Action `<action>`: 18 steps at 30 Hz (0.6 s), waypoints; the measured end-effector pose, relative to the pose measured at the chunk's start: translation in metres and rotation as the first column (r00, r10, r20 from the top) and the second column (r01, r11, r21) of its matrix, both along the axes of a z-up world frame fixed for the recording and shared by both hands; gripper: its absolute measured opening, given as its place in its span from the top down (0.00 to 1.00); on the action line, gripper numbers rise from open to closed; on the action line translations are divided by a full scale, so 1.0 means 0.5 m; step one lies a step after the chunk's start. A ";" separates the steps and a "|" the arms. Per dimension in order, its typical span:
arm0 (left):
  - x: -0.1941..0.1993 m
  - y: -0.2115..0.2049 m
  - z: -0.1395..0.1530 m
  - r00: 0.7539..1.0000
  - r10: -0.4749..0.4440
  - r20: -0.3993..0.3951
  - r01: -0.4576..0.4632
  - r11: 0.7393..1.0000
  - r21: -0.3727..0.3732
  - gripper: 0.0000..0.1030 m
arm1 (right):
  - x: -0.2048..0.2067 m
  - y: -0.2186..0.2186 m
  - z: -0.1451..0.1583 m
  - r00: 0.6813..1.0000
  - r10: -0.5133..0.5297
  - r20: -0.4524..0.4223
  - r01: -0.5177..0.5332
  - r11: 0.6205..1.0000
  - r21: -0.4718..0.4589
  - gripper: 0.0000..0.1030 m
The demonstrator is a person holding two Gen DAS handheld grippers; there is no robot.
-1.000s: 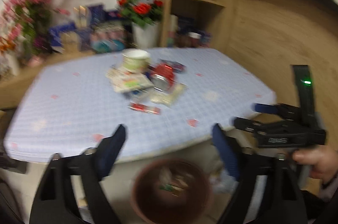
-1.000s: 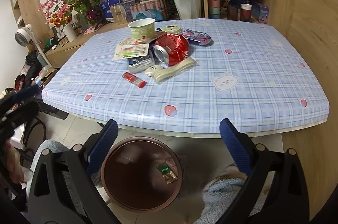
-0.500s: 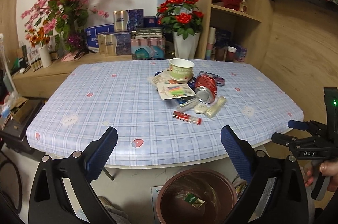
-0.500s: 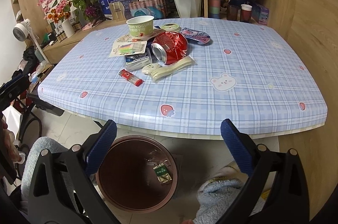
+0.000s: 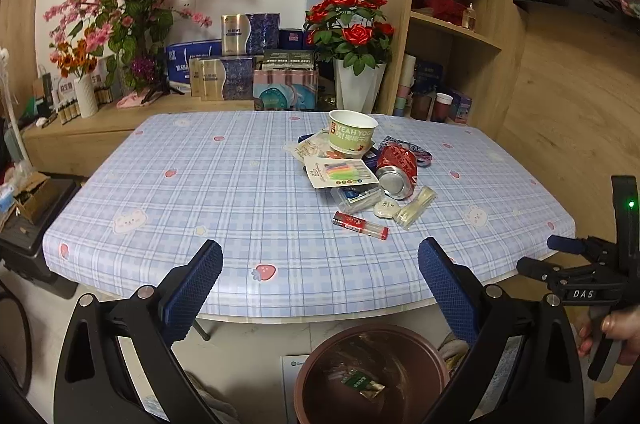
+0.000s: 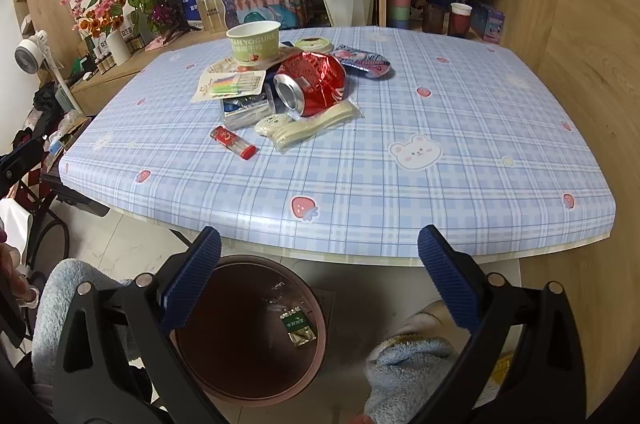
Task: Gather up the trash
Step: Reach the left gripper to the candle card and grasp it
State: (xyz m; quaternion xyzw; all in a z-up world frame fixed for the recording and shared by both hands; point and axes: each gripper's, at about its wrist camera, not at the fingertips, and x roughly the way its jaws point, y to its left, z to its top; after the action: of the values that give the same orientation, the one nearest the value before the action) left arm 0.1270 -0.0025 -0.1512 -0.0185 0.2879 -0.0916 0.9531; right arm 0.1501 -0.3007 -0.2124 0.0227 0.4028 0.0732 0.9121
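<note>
A pile of trash lies on the blue plaid table (image 5: 224, 184) (image 6: 460, 112): a crushed red can (image 5: 397, 171) (image 6: 311, 88), a green paper cup (image 5: 352, 134) (image 6: 253, 42), a red lighter (image 5: 360, 225) (image 6: 233, 142), a clear wrapper (image 5: 414, 207) (image 6: 316, 126) and cards. A brown bin (image 5: 370, 372) (image 6: 248, 330) stands on the floor below the table's front edge with a small green packet (image 6: 298, 326) inside. My left gripper (image 5: 320, 284) and right gripper (image 6: 318, 280) are both open and empty, held in front of the table above the bin.
Flower vases (image 5: 360, 84), gift boxes (image 5: 236, 72) and a wooden shelf (image 5: 448, 24) stand behind the table. Cups (image 6: 460, 18) sit at the far right corner. Fluffy blue slippers (image 6: 404, 372) lie on the floor beside the bin. A fan (image 6: 28, 56) stands left.
The left gripper has swung right and steadied, so the table now sits squarely ahead. The right gripper has edged closer to the table. Both stay open.
</note>
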 end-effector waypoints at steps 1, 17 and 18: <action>0.002 0.001 -0.002 1.000 -0.003 -0.005 0.003 1.000 -0.004 0.07 | 0.002 0.000 -0.001 1.000 0.002 -0.003 -0.002 1.000 0.002 0.06; 0.126 0.003 -0.042 0.993 -0.040 -0.115 0.033 0.997 -0.065 0.16 | 0.086 0.024 -0.043 0.998 0.033 -0.062 -0.033 0.999 0.000 0.06; 0.145 -0.002 -0.045 0.992 -0.044 -0.120 0.036 0.997 -0.070 0.16 | 0.094 0.025 -0.046 0.997 0.034 -0.065 -0.034 0.999 0.001 0.06</action>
State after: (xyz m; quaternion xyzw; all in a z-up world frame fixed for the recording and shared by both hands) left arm 0.1995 -0.0037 -0.1738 -0.0504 0.3426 -0.1188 0.9306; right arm 0.1973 -0.2884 -0.2355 0.0180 0.4326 0.0878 0.8971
